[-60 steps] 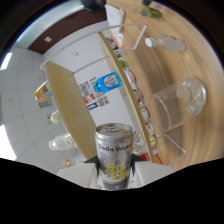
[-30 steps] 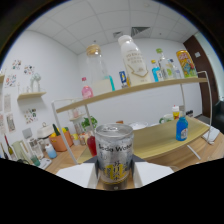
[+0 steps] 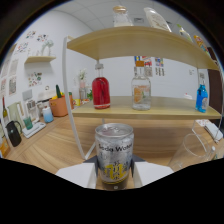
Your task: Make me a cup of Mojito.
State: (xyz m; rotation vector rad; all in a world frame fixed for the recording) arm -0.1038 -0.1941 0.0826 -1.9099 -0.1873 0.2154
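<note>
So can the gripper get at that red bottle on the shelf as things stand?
Probably not yet: the gripper is shut on the soda can, so it has no free grasp. The red bottle stands beyond it on the shelf, path otherwise open.

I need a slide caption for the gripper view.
Gripper holding a soda water can before a wooden shelf.

The view was swung from a steep tilt, with the shelf running slantwise, to level. The wooden shelf unit (image 3: 145, 107) was brought square ahead, nearer than before. A red bottle (image 3: 101, 88), a clear bottle (image 3: 141, 90) and a blue bottle (image 3: 201, 97) were brought into sight on its lower board, a clear cup (image 3: 192, 150) beside.
</note>
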